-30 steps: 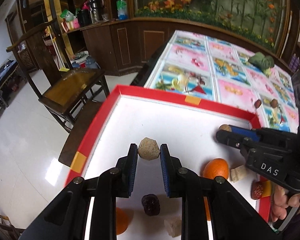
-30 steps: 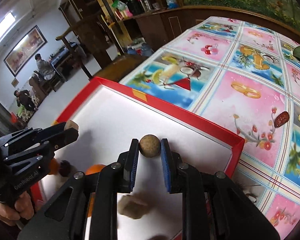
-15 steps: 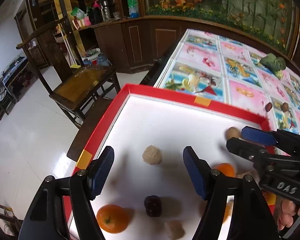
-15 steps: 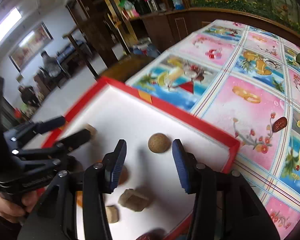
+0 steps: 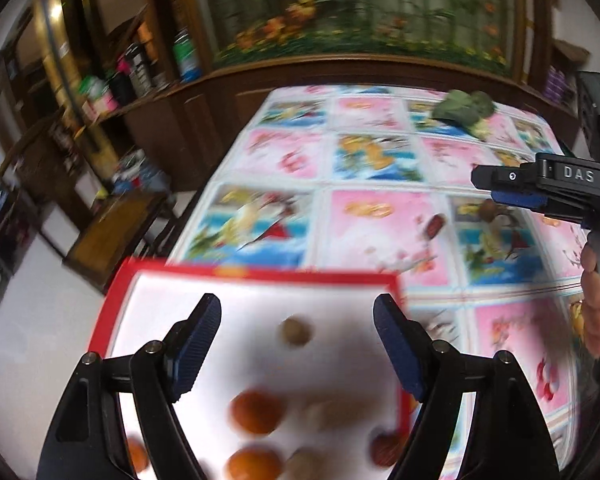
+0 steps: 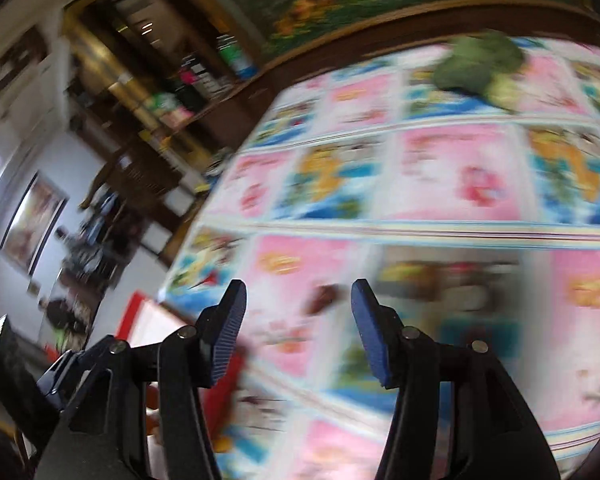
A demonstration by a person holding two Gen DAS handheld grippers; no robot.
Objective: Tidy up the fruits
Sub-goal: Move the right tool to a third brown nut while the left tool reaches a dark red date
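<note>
Both grippers, left [image 5: 296, 330] and right [image 6: 298, 312], gape empty; two oranges [image 5: 256, 411] (blurred) in one tray [image 5: 268, 273].

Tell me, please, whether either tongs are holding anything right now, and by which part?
Nothing is held: the left tongs and the right tongs are both open and empty.

Bright daylight, heavy motion blur (fisheye-bent edges).
</note>
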